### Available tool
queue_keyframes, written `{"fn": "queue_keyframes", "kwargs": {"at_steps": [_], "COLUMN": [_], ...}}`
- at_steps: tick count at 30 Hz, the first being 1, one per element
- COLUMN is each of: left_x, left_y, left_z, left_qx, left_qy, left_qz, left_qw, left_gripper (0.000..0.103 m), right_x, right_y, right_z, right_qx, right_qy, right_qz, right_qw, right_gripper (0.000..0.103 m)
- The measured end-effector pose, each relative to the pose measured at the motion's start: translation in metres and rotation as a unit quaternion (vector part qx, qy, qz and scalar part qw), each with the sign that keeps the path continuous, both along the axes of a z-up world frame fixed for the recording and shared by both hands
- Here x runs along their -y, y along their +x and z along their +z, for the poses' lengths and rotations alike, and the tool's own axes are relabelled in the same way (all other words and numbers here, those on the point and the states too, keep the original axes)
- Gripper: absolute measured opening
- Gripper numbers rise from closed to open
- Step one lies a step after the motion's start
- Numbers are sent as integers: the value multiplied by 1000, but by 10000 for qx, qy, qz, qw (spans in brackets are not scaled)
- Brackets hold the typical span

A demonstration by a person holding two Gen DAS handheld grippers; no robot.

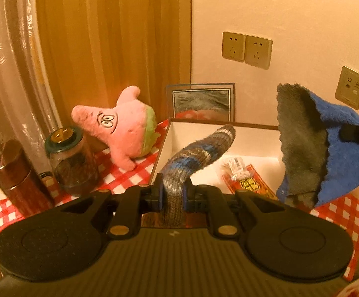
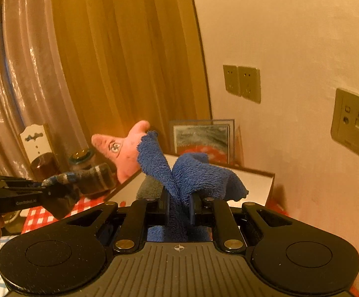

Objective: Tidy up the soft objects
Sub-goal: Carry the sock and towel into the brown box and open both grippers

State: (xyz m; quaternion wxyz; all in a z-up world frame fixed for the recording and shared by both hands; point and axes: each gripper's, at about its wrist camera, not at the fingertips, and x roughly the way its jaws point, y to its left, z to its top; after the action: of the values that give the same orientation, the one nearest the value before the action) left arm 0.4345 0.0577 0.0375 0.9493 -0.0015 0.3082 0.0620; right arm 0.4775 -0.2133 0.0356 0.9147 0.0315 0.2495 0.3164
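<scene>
My left gripper [image 1: 172, 194] is shut on a striped grey and blue knitted sock [image 1: 199, 151], whose toe end sticks out over the open white box [image 1: 164, 143]. To its right a blue and grey cloth [image 1: 323, 146] hangs in the air from my right gripper [image 1: 352, 133]. The right wrist view shows that right gripper [image 2: 179, 206] shut on the blue cloth [image 2: 199, 173], above the box [image 2: 258, 185]. At the left of the same view, the left gripper [image 2: 47, 186] carries the sock [image 2: 85, 173]. A pink starfish plush [image 1: 127, 126] leans beside the box on the red checked tablecloth [image 1: 134, 173].
A glass jar [image 1: 73, 163] and a dark brown cylinder [image 1: 16, 175] stand left of the plush. A framed picture [image 1: 201, 102] leans against the wall behind the box. Inside the box lies a red and yellow packet [image 1: 248, 183]. Wall sockets [image 1: 246, 49] and a curtain [image 1: 105, 37] are behind.
</scene>
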Motion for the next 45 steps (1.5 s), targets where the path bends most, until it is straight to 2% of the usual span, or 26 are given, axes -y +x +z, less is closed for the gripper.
{"fn": "queue_keyframes", "kwargs": {"at_steps": [10,21,24,26,27,38,40,41,42,44,45], "left_x": [15,18,20,21,22,16,15,15,15,14,13], "left_y": [66,128,139,144,146,148,146,145,144,141,139], "left_z": [-17,-48,-52,-54,-55,-62,-62,-62,-62,-61,-61], "left_qx": [-255,-643,-615,-604,-606,-805,-821,-824,-829,-851,-857], "left_qy": [-42,-186,-273,-313,-312,-186,-157,-152,-155,-177,-182], "left_qz": [-142,-197,-189,-204,-210,-218,-220,-226,-233,-244,-249], "left_qw": [9996,9976,9976,9975,9975,9963,9963,9962,9962,9959,9958], "left_gripper": [13,15,20,32,34,34,34,34,34,36,36], "right_x": [-15,-32,-35,-36,-37,-41,-43,-44,-45,-45,-44], "right_y": [48,94,103,108,111,123,124,124,123,120,118], "right_z": [-8,-41,-47,-50,-51,-57,-57,-56,-56,-53,-52], "right_qx": [-18,-396,-469,-502,-515,-555,-529,-493,-445,-300,-236], "right_qy": [-24,-225,-227,-219,-216,-149,-92,-97,-113,-77,-50], "right_qz": [-155,-238,-257,-265,-262,-208,-207,-207,-217,-247,-255], "right_qw": [9999,9987,9983,9981,9981,9981,9983,9985,9987,9992,9994], "right_gripper": [14,14,15,15,15,15,20,30,45,65,69]}}
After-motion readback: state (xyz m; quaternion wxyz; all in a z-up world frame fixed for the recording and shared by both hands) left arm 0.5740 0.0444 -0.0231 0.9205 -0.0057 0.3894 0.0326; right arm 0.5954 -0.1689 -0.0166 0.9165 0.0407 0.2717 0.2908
